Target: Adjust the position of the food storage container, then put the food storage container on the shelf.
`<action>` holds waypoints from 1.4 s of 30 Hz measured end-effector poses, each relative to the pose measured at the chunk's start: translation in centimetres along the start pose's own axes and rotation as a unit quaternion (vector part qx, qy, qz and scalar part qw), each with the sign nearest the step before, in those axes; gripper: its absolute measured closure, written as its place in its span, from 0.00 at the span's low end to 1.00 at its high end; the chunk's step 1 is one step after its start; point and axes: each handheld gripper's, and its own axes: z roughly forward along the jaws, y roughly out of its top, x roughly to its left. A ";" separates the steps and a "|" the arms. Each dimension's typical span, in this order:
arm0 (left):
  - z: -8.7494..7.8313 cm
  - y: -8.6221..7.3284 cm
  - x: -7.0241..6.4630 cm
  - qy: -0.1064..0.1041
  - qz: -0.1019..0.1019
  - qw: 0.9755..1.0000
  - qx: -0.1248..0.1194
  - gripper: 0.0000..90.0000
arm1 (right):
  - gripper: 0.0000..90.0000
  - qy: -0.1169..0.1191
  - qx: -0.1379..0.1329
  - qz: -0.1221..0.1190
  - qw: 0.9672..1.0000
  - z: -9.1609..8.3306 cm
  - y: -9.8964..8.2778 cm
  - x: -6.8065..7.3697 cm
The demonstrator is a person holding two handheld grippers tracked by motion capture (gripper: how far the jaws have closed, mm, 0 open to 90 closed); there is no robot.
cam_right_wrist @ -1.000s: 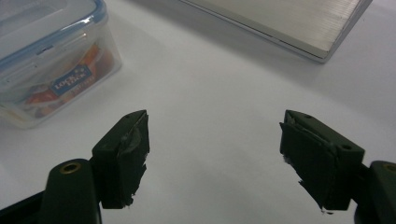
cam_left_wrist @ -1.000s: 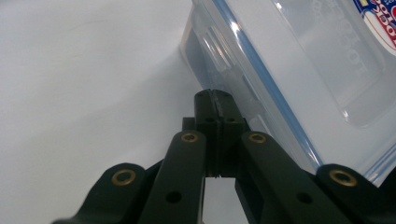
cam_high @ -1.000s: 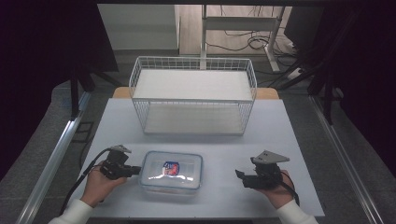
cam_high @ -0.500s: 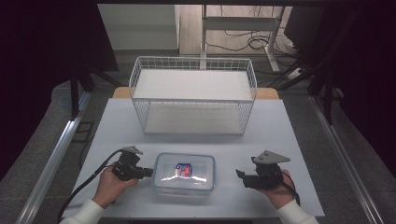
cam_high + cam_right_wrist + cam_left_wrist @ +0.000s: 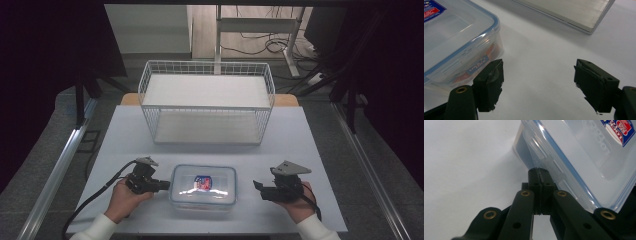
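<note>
**Asker:** Risks first, please: what could go wrong from this position?

**Describer:** The left claw (image 5: 164, 185) has its jaws pressed together, holding nothing, with the tips touching the left short side of the lidded container (image 5: 203, 185). A push there, low on a light box, could make it skate or twist across the smooth tabletop (image 5: 125, 135) rather than move straight. The tips could also slip along the side latch (image 5: 541, 147) and ride off it. The right claw (image 5: 259, 187) waits just right of the box, jaws apart and holding nothing, so a hard shove could drive the box into it.

**Asker:** And the container itself?

**Describer:** It is a clear rectangular plastic box with rounded corners, a blue seal line round the lid and a red-and-blue label (image 5: 202, 182) on top. Something orange-red shows through the wall in the right gripper view; I cannot tell what. It sits flat near the front edge, between the claws, well apart from the white wire basket (image 5: 207, 104) behind it.
</note>
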 end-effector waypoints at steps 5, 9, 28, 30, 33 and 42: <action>-2.1 -0.4 0.2 0.028 0.003 0.999 -0.046 0.99 | 0.26 0.004 -0.011 0.001 1.000 -0.3 0.2 0.1; -3.5 -1.4 0.0 0.033 0.002 0.995 -0.092 0.91 | 0.26 0.008 -0.008 -0.002 1.000 -0.2 0.1 0.2; -3.2 -1.9 -0.7 -0.009 -0.058 0.992 -0.111 0.17 | 0.21 0.112 -0.016 0.018 0.993 0.3 1.0 1.5; -3.1 -2.0 -0.8 -0.020 -0.059 0.992 -0.113 0.16 | 0.20 0.125 -0.008 0.032 0.992 0.5 1.1 1.6; -3.0 -2.0 -0.8 -0.034 -0.059 0.991 -0.118 0.14 | 0.19 0.131 -0.004 0.035 0.991 0.6 1.1 1.8; -0.9 -1.0 0.2 -0.083 -0.096 0.988 -0.093 0.12 | 0.13 0.180 0.013 0.104 0.978 1.8 1.1 2.0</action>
